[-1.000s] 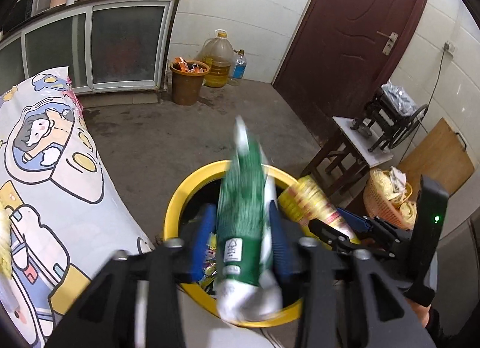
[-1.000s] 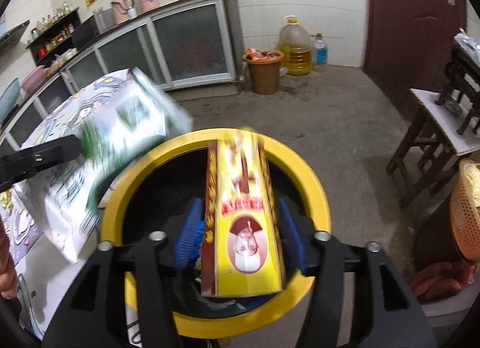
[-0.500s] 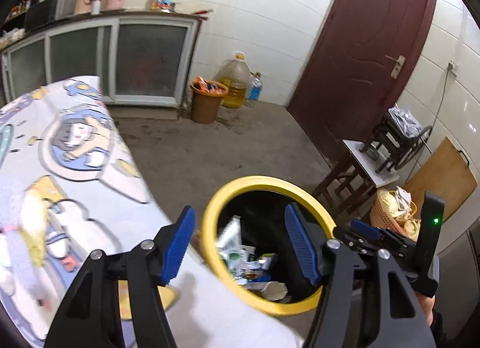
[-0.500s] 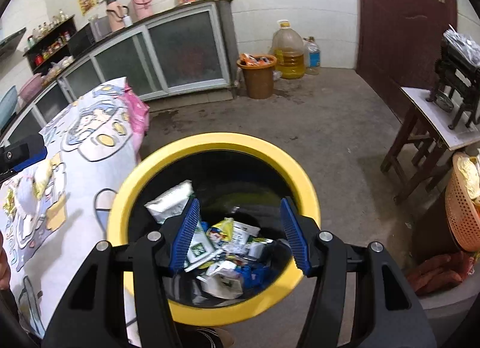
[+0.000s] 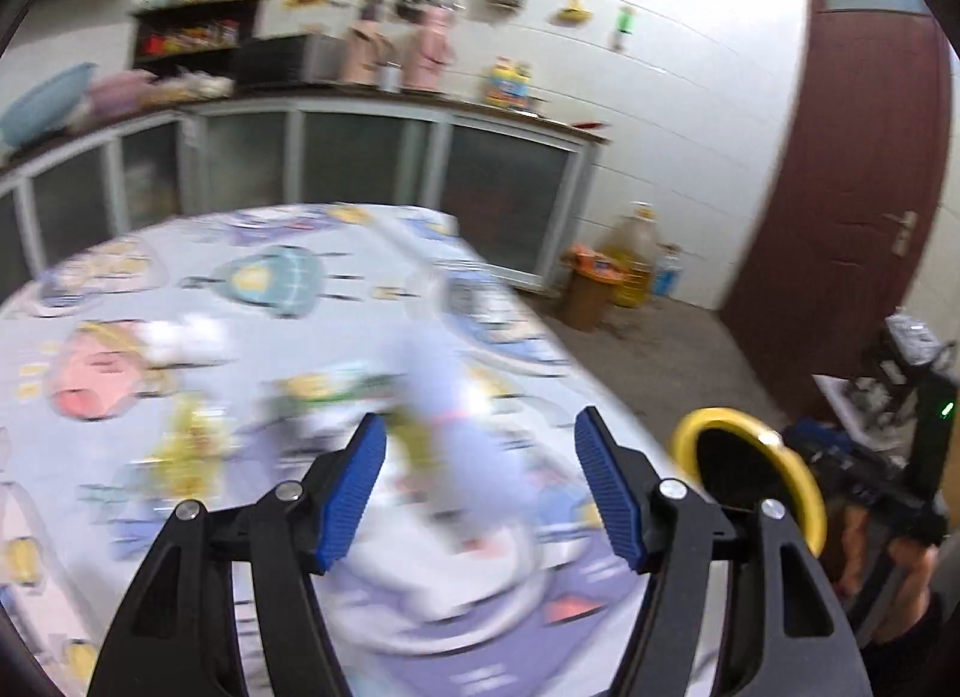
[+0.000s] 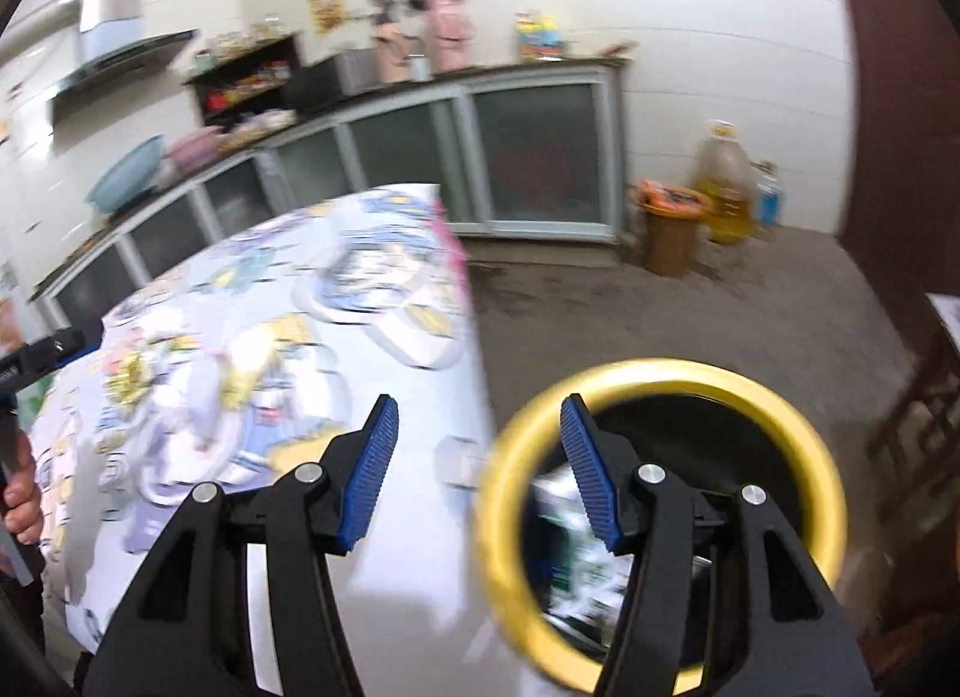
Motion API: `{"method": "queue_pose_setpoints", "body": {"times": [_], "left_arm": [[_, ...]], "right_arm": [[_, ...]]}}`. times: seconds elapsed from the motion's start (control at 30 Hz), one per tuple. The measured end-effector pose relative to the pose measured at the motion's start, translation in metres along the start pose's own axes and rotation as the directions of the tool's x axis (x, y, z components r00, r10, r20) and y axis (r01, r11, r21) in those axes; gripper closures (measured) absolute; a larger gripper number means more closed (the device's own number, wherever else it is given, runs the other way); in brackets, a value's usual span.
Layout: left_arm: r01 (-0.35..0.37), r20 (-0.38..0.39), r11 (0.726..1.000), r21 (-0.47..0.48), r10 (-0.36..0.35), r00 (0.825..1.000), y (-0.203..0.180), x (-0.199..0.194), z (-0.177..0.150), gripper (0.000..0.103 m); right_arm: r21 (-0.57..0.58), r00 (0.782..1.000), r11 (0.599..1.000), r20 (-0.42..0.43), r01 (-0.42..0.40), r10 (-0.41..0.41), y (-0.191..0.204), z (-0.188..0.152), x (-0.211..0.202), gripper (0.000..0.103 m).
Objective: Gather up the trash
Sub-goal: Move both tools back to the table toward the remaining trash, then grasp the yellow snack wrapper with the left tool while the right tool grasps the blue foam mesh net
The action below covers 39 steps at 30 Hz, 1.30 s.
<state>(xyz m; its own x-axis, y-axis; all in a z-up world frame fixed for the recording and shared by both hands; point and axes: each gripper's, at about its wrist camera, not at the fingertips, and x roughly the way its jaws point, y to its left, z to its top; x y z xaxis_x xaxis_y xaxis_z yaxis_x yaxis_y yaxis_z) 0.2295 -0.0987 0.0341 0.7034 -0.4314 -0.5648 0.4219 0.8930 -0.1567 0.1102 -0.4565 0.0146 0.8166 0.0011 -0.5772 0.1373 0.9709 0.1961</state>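
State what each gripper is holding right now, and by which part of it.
Nothing is held. The left gripper and the right gripper both stand open and empty, left jaws having just opened further.

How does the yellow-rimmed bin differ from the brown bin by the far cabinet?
The yellow-rimmed bin stands right beside the table, close to the claws; the brown bin stands far off by the cabinet, next to an oil jug. The yellow-rimmed bin's inside is black, with wrappers low down; the brown bin looks heaped to its orange top. Both stand on the floor and hold trash.
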Motion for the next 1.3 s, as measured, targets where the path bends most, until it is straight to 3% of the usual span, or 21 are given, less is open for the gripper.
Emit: {"method": "queue_pose_setpoints", "body": {"times": [0.07,0.23,0.4,0.5,0.67,0.93,1.3], "left_arm": [[-0.073,0.005,0.997,-0.003,0.073,0.997,0.028,-0.014,-0.008,0.04],[-0.154,-0.034,0.986,-0.059,0.152,0.988,0.085,-0.026,-0.024,0.04],[-0.189,-0.076,0.976,-0.111,0.181,0.981,0.121,-0.021,-0.035,0.04],[-0.201,-0.097,0.973,-0.117,0.19,0.977,0.127,-0.009,-0.037,0.04],[-0.189,-0.122,0.97,-0.152,0.172,0.978,0.144,0.012,-0.032,0.039],[-0.175,-0.156,0.972,-0.156,0.151,0.976,0.152,0.043,-0.02,0.039],[-0.137,-0.213,0.963,-0.231,0.088,0.973,0.169,0.079,-0.018,0.039]], "right_arm": [[-0.041,0.998,0.997,-0.005,-0.057,0.057,0.03,0.004,0.012,0.049],[-0.149,0.986,0.975,-0.045,-0.168,0.163,0.103,0.012,0.042,0.049],[-0.207,0.969,0.949,-0.118,-0.238,0.217,0.155,0.016,0.067,0.049],[-0.239,0.965,0.94,-0.157,-0.244,0.211,0.175,0.015,0.081,0.049],[-0.219,0.948,0.939,-0.233,-0.266,0.215,0.187,0.015,0.106,0.049],[-0.211,0.946,0.95,-0.276,-0.23,0.168,0.186,0.013,0.127,0.049],[-0.19,0.925,0.947,-0.329,-0.26,0.188,0.194,0.01,0.145,0.049]]}}
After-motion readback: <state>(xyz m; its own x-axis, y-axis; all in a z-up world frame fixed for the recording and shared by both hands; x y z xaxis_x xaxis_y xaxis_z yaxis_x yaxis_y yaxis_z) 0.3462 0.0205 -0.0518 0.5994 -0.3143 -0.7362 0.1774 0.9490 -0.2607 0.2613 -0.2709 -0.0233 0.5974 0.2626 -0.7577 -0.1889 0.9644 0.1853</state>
